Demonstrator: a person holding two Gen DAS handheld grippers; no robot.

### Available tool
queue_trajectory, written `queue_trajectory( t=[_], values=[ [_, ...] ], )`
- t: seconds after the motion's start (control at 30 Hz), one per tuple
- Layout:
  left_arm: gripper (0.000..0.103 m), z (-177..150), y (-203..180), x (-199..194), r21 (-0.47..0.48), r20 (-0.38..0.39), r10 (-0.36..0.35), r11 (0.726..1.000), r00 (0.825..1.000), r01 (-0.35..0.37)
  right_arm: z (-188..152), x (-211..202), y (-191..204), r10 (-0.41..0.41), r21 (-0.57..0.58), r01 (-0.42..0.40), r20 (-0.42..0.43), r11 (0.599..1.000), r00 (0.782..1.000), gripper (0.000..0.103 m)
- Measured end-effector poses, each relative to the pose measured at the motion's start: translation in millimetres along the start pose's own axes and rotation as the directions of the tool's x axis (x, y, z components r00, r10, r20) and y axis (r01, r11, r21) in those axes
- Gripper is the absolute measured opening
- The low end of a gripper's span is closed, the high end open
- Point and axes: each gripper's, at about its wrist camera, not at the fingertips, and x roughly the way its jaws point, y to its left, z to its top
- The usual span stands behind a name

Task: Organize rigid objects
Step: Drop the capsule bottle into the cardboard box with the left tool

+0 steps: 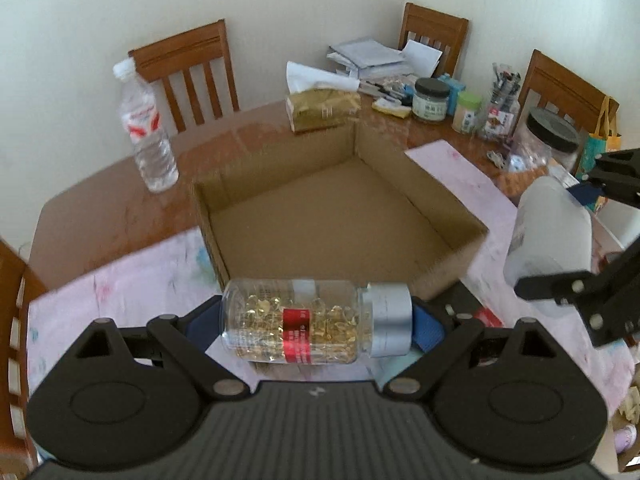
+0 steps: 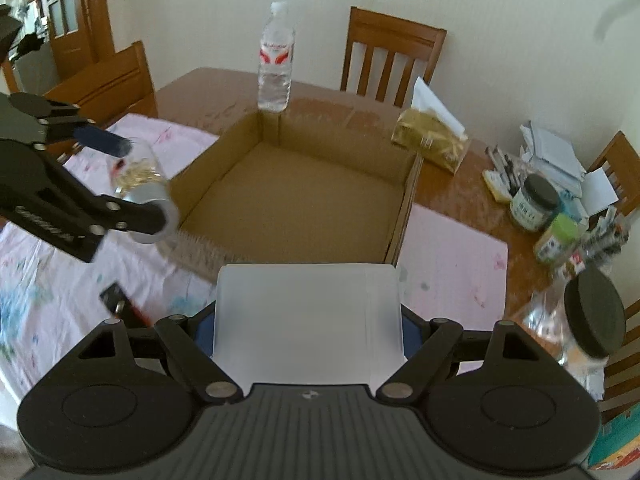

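Between the left gripper point(image 1: 316, 320) pads, a clear capsule bottle point(image 1: 296, 322) lies sideways, gripped end to end: base on one blue pad, silver cap point(image 1: 390, 320) on the other. Gold capsules inside, red label band. It hangs just over the near wall of the open cardboard box point(image 1: 400, 184), which sits mid-table with nothing in it. Right gripper point(image 2: 308, 332) is clamped on a white plastic container point(image 2: 304, 320), pads on its two sides, also hovering at the box's near edge; from the left camera it shows to the right of the box.

Step in hand, by my read: carry both items over the box and set them down inside. To do it well: clear the near wall fully before lowering, keep the two loads well apart so they don't knock, put the bottle toward the left side and the white container toward the right. Lower until each touches the box floor, then release; the bottle on its side may roll, so park it against a wall.

Outward: pink cloth point(image 2: 452, 256) under the box, water bottle point(image 1: 146, 128) far left, tissue pack point(image 1: 324, 110) beyond the box, jars point(image 1: 430, 98) and papers far right, wooden chairs point(image 1: 188, 72) around.
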Motion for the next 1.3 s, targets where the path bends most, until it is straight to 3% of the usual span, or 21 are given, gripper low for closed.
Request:
queue_trajectory(
  t=[0.37,0.63,0.93,1.3],
  values=[
    [0.094,53.3,34.2,64.1,0.011,0.017,-0.015,1.000,1.000,0.015,35.3,25.7,-6.5,-0.044,0.068,0.045,-0.024,0.997,0.999,0.086],
    [0.097,72.0,60.3,94.6,-0.050,0.092,0.007,0.999,0.996,-0.002,53.9,41.5,-7.6,-0.084,0.093,0.089,-0.055,0.992,0.995,0.086],
    [0.101,43.6,79.0,67.8,-0.096,0.141,0.033,0.995,0.989,-0.019,72.0,62.4,-8.8,-0.096,0.099,0.103,-0.079,0.990,0.992,0.086],
    [0.101,-8.2,92.8,32.3,-0.121,0.137,0.160,0.982,0.977,-0.144,116.4,107.9,-21.0,-0.089,0.118,0.099,-0.090,0.988,0.992,0.086]
  ],
)
